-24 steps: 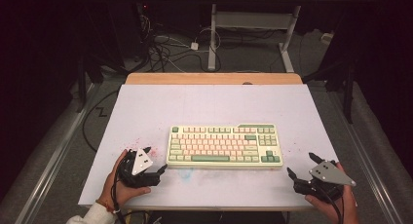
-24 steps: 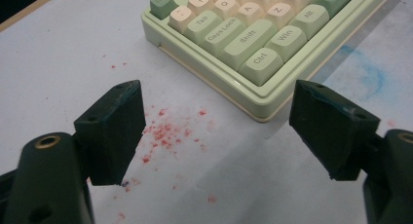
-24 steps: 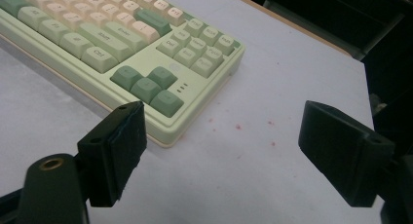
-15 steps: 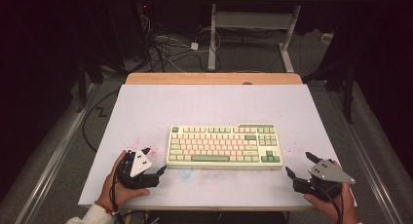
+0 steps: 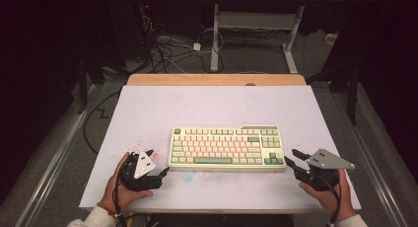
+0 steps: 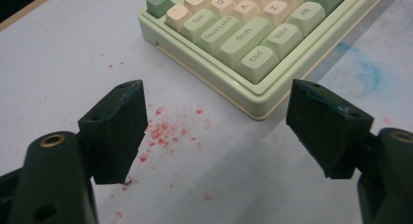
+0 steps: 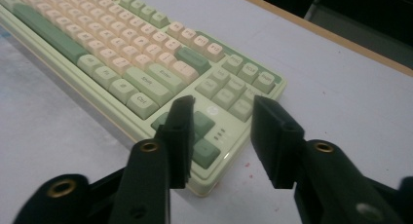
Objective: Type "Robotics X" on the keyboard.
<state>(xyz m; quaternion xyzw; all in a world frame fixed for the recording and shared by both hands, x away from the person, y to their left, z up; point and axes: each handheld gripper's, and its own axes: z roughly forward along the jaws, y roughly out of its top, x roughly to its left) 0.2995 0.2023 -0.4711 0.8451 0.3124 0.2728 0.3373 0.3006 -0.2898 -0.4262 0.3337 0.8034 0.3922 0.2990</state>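
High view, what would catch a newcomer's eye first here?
The green and cream keyboard lies alone at the middle of the white table. The left gripper and right gripper sit off its near corners, both open and holding nothing. Red specks stain the table beside its left end.

free: table (image 5: 217, 106) beyond keyboard (image 5: 226, 148) (wide) | block: keyboard btw grippers
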